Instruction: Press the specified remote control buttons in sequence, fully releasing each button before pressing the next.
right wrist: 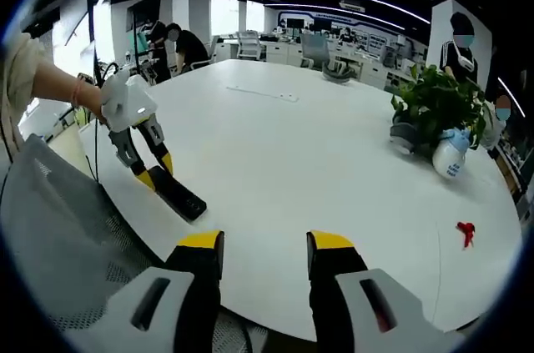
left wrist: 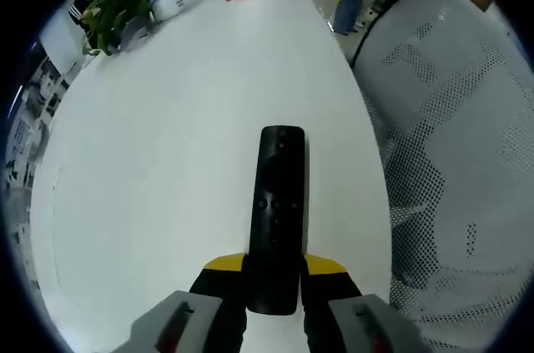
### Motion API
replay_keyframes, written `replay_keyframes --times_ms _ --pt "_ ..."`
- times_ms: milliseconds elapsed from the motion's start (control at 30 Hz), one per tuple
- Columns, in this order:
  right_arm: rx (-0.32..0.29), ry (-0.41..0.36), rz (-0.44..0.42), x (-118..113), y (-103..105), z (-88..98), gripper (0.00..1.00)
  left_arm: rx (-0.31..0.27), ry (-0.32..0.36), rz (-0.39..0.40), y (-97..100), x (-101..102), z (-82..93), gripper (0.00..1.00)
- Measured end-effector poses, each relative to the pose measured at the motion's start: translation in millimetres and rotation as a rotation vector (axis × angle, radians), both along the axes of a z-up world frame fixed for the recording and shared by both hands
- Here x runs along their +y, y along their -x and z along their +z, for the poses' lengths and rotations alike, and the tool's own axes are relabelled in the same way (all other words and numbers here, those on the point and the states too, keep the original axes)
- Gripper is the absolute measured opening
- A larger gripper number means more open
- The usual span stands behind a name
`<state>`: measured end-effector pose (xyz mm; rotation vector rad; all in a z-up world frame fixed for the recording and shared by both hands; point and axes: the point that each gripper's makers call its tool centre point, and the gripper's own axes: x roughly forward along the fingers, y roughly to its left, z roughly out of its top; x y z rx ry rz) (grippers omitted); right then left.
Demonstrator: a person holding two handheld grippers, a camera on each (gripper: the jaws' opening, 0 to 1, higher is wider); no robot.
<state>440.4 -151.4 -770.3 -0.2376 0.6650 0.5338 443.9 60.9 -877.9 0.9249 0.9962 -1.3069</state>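
Left fingers: the left gripper (left wrist: 274,286) is clamped on the near end of the remote control (left wrist: 278,211), one yellow-tipped finger on each long side.
Right fingers: the right gripper (right wrist: 265,251) stands apart and holds nothing, hovering over the near edge of the bench (right wrist: 334,169).
Remote position: it points away from the left gripper, its far end over the white bench; in the right gripper view it slopes down with that end on or just above the surface, I cannot tell which.
Handling: a slim, rigid, light bar with a smooth black shell, likely slippery; held by one end, it would tend to pivot under a press.
Where to hold: along the long edges near the base, leaving the button face clear.
Next move: probably bring a right fingertip down on the target button, then lift fully off.
Surroundings: a potted plant (right wrist: 434,107), a spray bottle (right wrist: 450,157), a small red object (right wrist: 465,232), and a mesh chair back (left wrist: 450,169).
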Motion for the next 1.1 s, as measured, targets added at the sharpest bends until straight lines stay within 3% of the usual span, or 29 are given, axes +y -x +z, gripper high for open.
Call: replay_keyframes --times_ms 500,700,867,1100 --pt "0.008 0.005 0.025 3.4 3.0 -1.4 0.39 -0.003 0.002 0.024 21.2 -4.4 -0.4 0.24" --pt "0.029 0.016 0.054 7.6 6.3 -5.5 0.39 -0.030 -0.010 0.031 23.6 -5.1 -0.7 0.24" --pt "0.089 0.047 0.162 21.8 18.0 -15.6 0.39 -0.031 0.022 0.040 24.8 -4.0 -0.6 0.24" --pt "0.202 0.138 0.350 39.4 35.2 -36.2 0.31 -0.038 0.137 0.073 29.7 -4.0 0.5 0.24"
